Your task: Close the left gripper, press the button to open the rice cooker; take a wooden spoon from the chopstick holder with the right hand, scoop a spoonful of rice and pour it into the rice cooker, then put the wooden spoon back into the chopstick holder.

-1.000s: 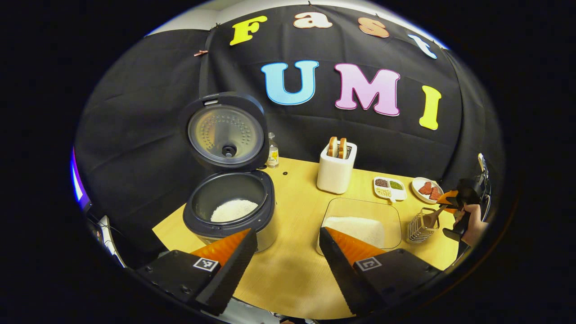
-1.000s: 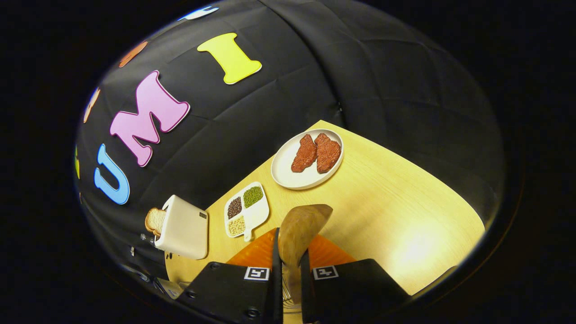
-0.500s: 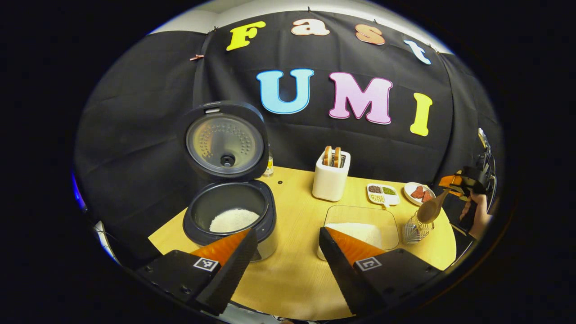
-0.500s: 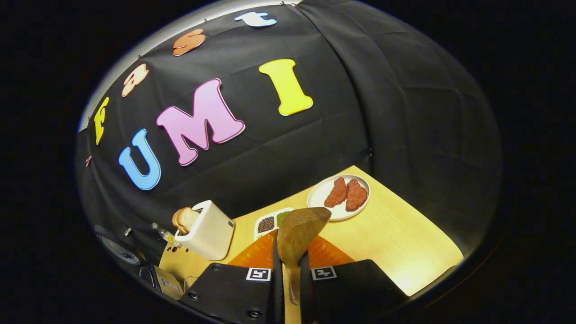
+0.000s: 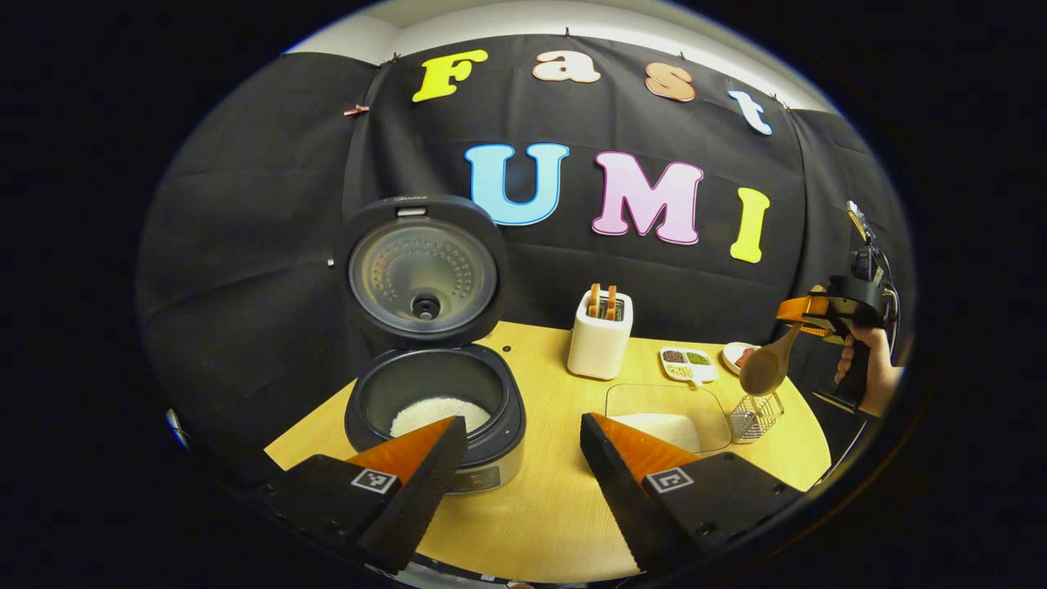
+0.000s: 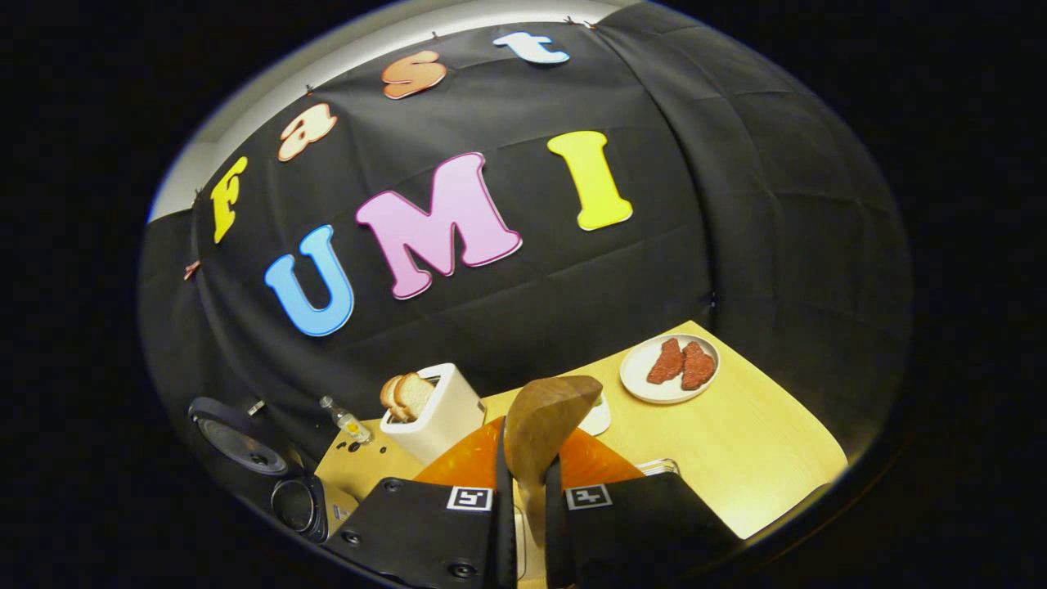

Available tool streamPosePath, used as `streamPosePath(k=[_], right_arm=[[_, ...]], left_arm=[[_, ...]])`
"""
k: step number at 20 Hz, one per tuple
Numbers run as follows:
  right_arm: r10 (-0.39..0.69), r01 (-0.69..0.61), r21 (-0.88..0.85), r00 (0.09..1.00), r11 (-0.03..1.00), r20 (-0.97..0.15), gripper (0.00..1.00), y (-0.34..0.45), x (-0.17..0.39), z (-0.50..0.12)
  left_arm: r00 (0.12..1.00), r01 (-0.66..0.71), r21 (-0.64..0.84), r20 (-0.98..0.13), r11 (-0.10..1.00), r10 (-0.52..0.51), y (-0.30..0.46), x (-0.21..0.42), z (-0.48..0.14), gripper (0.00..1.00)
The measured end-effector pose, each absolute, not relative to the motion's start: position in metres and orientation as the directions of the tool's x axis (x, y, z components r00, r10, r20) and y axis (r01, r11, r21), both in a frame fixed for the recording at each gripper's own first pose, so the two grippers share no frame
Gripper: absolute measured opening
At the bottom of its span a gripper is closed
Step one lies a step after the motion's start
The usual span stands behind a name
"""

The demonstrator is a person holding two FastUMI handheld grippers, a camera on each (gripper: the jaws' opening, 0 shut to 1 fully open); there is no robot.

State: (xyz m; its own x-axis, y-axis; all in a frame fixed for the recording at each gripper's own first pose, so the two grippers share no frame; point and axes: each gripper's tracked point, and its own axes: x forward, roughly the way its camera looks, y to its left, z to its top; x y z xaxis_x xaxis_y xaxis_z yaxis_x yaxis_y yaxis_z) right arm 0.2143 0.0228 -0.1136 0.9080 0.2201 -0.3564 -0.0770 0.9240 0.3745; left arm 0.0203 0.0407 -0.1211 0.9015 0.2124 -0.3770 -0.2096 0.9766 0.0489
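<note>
Two containers hold white rice: the rice cooker (image 5: 433, 409), lid up near the table's (image 5: 540, 507) left edge, with a low mound in its pot, and a clear tray (image 5: 667, 409) right of centre with a heap at its near end. Just beside the tray, by the right edge, stands the wire chopstick holder (image 5: 754, 415), which looks empty, though it is small and hard to read. Along the back edge sit a toaster (image 5: 599, 343) with bread, a divided dish of beans (image 5: 685, 362) and a plate of meat (image 6: 669, 368).

Above the holder the right gripper (image 5: 806, 315) hangs in a hand (image 5: 863, 360), its fingers clamped on the handle of the wooden spoon (image 5: 765, 368), bowl tilted downward and clear of the wire rim. In the right gripper view the spoon's bowl (image 6: 544, 421) juts out between the pressed fingers.

Nearer, the left gripper (image 5: 523, 458) hovers over the front edge with fingers spread wide, holding nothing, between cooker and tray. Bare tabletop lies between those two.
</note>
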Motion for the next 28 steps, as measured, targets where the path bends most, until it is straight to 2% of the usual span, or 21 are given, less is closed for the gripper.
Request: streamPosePath(k=[5, 7, 8, 9, 11, 12, 13, 17, 21, 28], right_arm=[[0.284, -0.144, 0.342, 0.870, 0.928, -0.404, 0.18, 0.082, 0.201, -0.159], [0.277, -0.151, 0.306, 0.861, 0.940, -0.427, 0.18, 0.094, 0.198, -0.185], [0.273, -0.156, 0.284, 0.857, 0.946, -0.438, 0.13, 0.098, 0.198, -0.199], [0.268, -0.160, 0.264, 0.853, 0.951, -0.448, 0.18, 0.101, 0.196, -0.213], [0.253, -0.155, 0.235, 0.841, 0.959, -0.479, 0.18, 0.105, 0.195, -0.241], [0.246, -0.149, 0.228, 0.834, 0.962, -0.494, 0.13, 0.106, 0.194, -0.252], [0.246, -0.145, 0.232, 0.831, 0.962, -0.499, 0.18, 0.110, 0.192, -0.260], [0.240, -0.122, 0.256, 0.829, 0.959, -0.505, 0.18, 0.128, 0.186, -0.267], [0.288, -0.131, 0.307, 0.786, 0.943, -0.548, 0.18, 0.160, 0.166, -0.273], [0.348, -0.012, 0.478, 0.702, 0.878, -0.622, 0.18, 0.192, 0.151, -0.272]], left_arm=[[0.891, -0.213, 0.025, -0.406, 0.977, 0.205, 0.069, 0.015, -0.134, 0.95], [0.885, -0.209, 0.034, -0.420, 0.977, 0.204, 0.080, 0.014, -0.142, 0.95], [0.881, -0.205, 0.036, -0.429, 0.978, 0.200, 0.084, 0.015, -0.148, 0.95], [0.876, -0.202, 0.039, -0.439, 0.979, 0.198, 0.088, 0.013, -0.154, 0.95], [0.866, -0.201, 0.044, -0.460, 0.979, 0.198, 0.096, 0.012, -0.166, 0.95], [0.863, -0.201, 0.046, -0.465, 0.979, 0.199, 0.099, 0.011, -0.169, 0.96], [0.862, -0.203, 0.046, -0.466, 0.978, 0.201, 0.101, 0.009, -0.171, 0.96], [0.853, -0.220, 0.018, -0.482, 0.975, 0.202, 0.109, 0.004, -0.183, 0.95], [0.852, -0.248, -0.018, -0.480, 0.968, 0.210, 0.114, -0.003, -0.182, 0.96], [0.860, -0.276, -0.030, -0.453, 0.961, 0.233, 0.125, -0.017, -0.170, 0.95]])
